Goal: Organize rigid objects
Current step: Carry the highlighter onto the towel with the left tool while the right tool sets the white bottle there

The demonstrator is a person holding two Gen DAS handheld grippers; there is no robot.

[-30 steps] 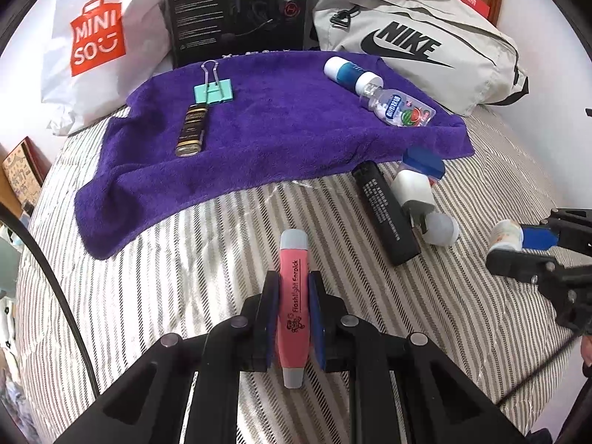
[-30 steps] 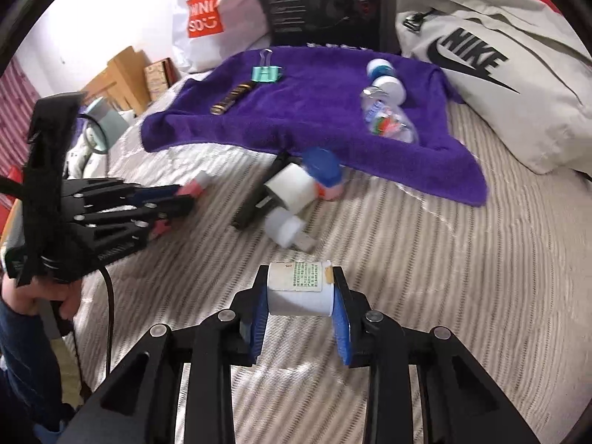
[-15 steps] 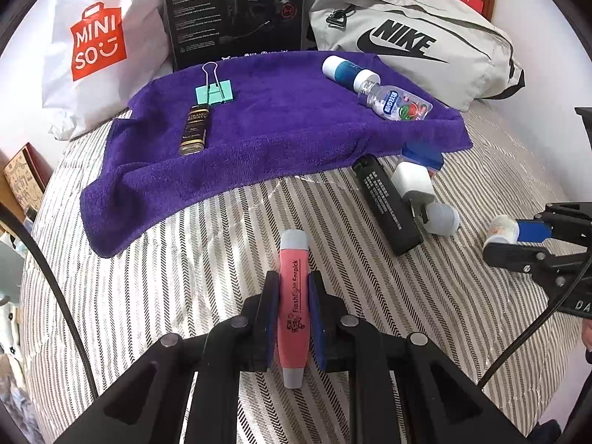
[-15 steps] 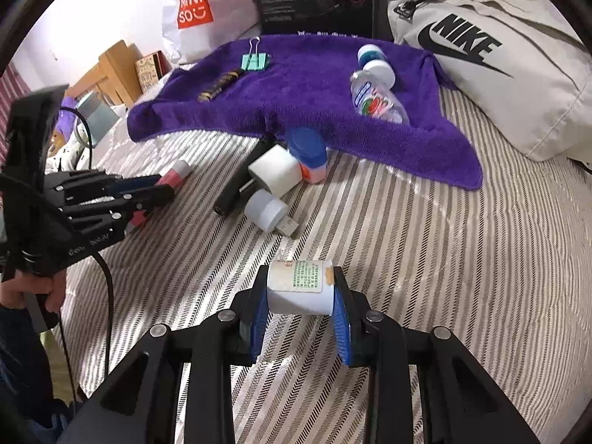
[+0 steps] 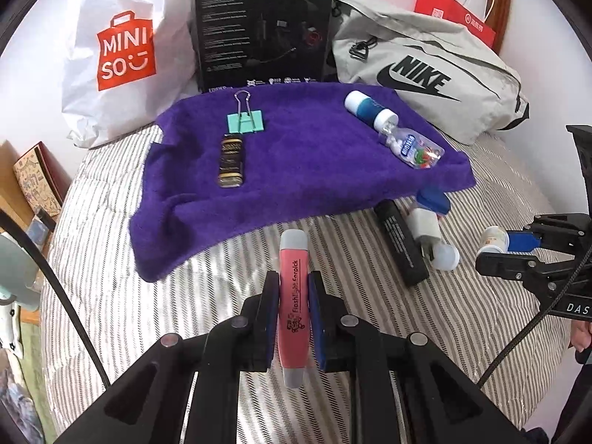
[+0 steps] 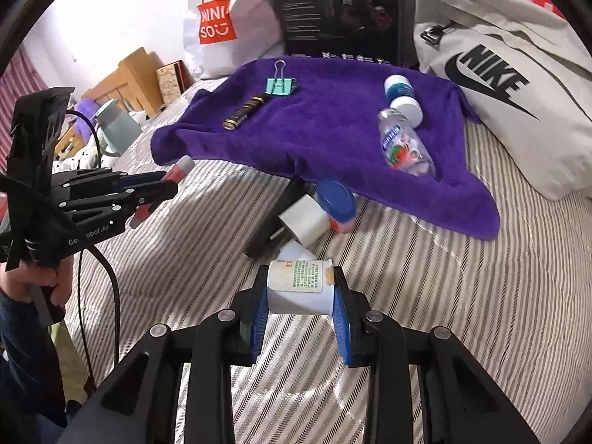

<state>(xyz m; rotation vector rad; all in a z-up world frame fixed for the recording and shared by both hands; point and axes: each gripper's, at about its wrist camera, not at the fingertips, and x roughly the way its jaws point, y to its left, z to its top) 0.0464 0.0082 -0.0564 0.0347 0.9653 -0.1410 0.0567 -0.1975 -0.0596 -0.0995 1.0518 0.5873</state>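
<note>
Gripping a pink flashlight (image 5: 293,307) lengthwise between its blue pads, the left gripper (image 5: 292,318) hangs above the striped bedspread (image 5: 148,314), just short of the near edge of the purple towel (image 5: 303,170). The flashlight's grey tip points toward the towel and its grey tail sticks out behind the pads. The right gripper (image 6: 300,292) is clamped on a small white bottle (image 6: 300,290) lying crosswise between its pads, green label facing up, also above the bedspread.

On the towel lie four things: a teal binder clip (image 5: 247,120) with a dark, gold-banded lighter (image 5: 231,161) just in front of it on the left part, and on the right part a white and blue bottle (image 5: 360,105) end to end with a clear bottle (image 5: 410,144) that has a white cap.

Off the towel, just beside its right front corner, sits a tight cluster on the bedspread: a black bar-shaped box (image 5: 399,246), a white charger plug (image 5: 424,227), a blue-capped bottle (image 6: 336,199) and a round white cap (image 5: 446,257). They touch or nearly touch one another.

Behind the towel stand a white shopping bag (image 5: 125,48), a black product box (image 5: 262,26) and a grey sling bag (image 5: 425,74). A hand (image 6: 40,285) holding the left gripper's handle shows in the right wrist view.
</note>
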